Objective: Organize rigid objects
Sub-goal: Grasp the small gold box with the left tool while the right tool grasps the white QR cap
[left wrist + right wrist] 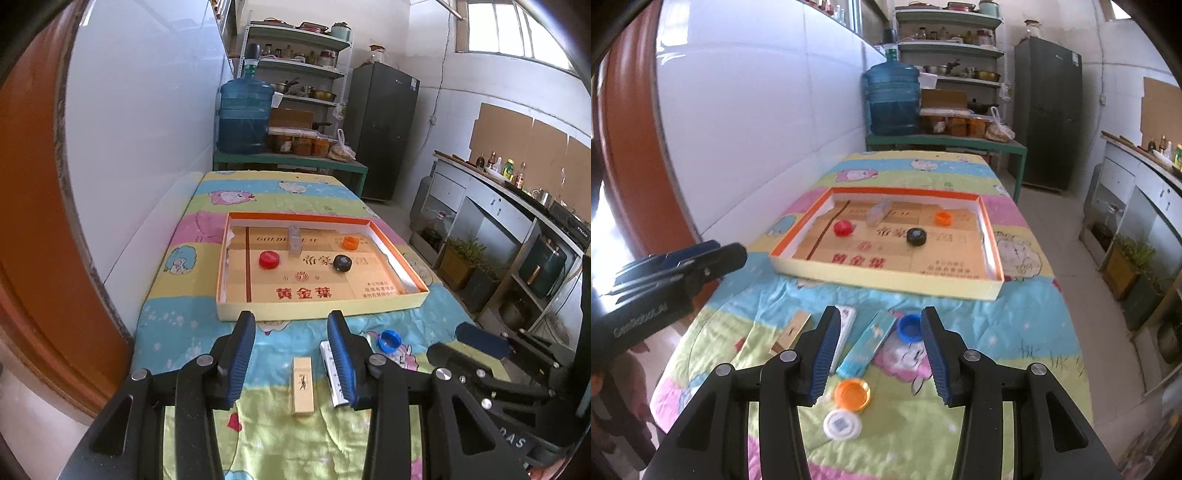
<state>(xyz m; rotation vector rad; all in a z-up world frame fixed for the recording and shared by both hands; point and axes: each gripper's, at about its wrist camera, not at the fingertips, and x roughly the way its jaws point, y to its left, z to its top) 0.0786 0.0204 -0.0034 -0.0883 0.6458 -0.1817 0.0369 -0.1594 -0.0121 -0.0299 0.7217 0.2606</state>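
My left tool (291, 354) hangs open over the quilted tabletop (184, 317), its jaws spread either side of a gold box (303, 386) lying flat, with a white box (330, 373) just at its 3 o'clock, partly behind my right-hand finger. My right tool (879, 350) is open too and holds nothing; a teal box (866, 345) and a blue cap (910, 328) lie between its jaws, and an orange cap (852, 394) and a white cap (842, 424) sit nearer me at 6 o'clock.

I judge the next pick is the gold box: I should come straight down, close across its narrow sides, and keep clear of the white box so it isn't dragged along.

The tray (321, 308) sits at 12 o'clock. In it are a red cap (269, 260), a black cap (342, 263), an orange one (349, 243) and a clear, blurry piece (294, 242), all apart.
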